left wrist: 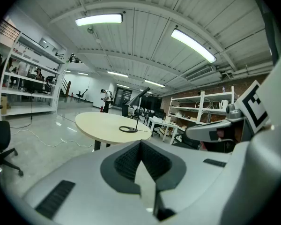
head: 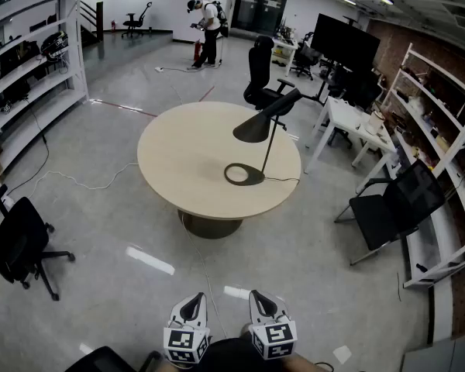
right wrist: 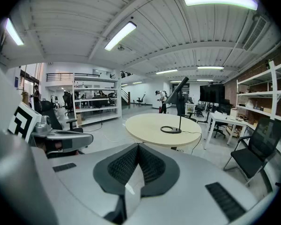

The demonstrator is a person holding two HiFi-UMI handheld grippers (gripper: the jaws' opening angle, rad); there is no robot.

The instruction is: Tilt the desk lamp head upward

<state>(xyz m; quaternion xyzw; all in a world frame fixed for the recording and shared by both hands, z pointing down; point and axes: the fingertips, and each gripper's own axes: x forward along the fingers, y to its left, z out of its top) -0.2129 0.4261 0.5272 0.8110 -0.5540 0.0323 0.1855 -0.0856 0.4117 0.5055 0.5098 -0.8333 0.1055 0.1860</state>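
Desk lamp (head: 254,130): stands at 4 o'clock on the round worktop (head: 184,157), head angled down. Left gripper (head: 191,304) and right gripper (head: 265,301): fingers closed, empty, parked low; lamp likely out of reach.

A lab-like workshop: metal shelving (head: 31,68), office chairs (head: 261,72), big monitor (head: 345,41).

I see a round table (head: 186,157) at centre, an office chair (head: 19,242) at 8 o'clock, a folding chair (head: 395,208) at 4, a white desk (head: 356,122) at 2, shelves (head: 31,76) at 10, and a person (head: 209,29) standing at 12.
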